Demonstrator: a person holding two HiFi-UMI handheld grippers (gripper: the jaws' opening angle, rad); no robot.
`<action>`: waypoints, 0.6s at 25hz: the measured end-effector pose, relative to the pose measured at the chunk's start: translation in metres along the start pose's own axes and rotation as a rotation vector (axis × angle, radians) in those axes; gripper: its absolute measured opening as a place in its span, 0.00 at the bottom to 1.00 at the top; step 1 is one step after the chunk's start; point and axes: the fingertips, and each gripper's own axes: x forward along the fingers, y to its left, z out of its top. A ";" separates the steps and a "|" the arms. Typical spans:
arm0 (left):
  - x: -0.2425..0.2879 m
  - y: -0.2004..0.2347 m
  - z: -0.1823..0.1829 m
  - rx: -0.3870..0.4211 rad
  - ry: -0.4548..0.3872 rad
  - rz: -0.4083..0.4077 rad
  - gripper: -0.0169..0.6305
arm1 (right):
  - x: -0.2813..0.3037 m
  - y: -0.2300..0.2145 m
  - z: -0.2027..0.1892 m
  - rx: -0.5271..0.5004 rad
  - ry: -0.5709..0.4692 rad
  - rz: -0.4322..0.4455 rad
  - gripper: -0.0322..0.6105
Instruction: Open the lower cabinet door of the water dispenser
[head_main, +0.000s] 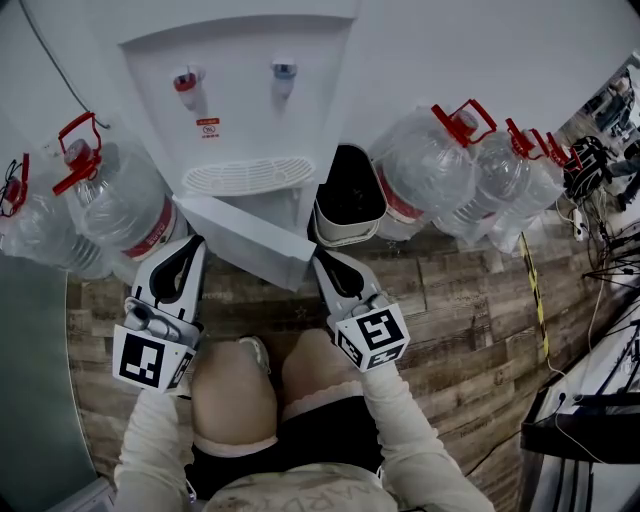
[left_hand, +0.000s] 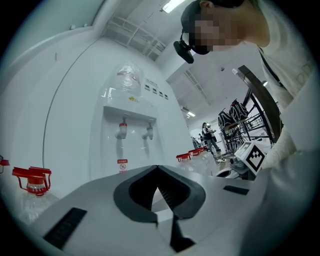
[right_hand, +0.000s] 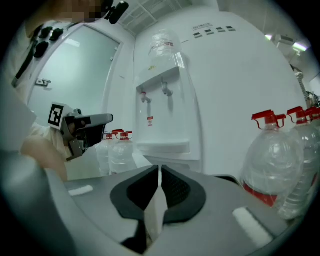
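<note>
The white water dispenser (head_main: 240, 90) stands against the wall, with red and blue taps. Its lower cabinet door (head_main: 245, 235) is swung out from the body and slants across in front of it. My right gripper (head_main: 318, 258) is at the door's free right edge. In the right gripper view a thin white strip of the door (right_hand: 152, 210) sits edge-on between the nearly closed jaws of my right gripper (right_hand: 159, 167). My left gripper (head_main: 193, 240) is by the door's left end, shut and holding nothing; in its own view the left gripper (left_hand: 157, 169) points level at the dispenser (left_hand: 132, 130).
Large water jugs with red handles stand left (head_main: 115, 200) and right (head_main: 430, 165) of the dispenser. A dark bin (head_main: 350, 195) sits close by its right side. The person's knees (head_main: 235, 390) are just behind the grippers. Cables and a rack (head_main: 600, 300) line the right.
</note>
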 end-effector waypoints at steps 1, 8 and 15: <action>0.001 -0.001 -0.001 -0.002 0.000 -0.002 0.03 | -0.001 -0.001 0.007 -0.004 -0.015 -0.007 0.08; 0.015 0.000 -0.011 -0.016 0.007 -0.019 0.03 | 0.007 -0.010 0.035 -0.060 -0.060 -0.028 0.07; 0.036 0.018 -0.016 -0.033 0.028 -0.029 0.03 | 0.031 -0.018 0.058 -0.108 -0.097 -0.049 0.06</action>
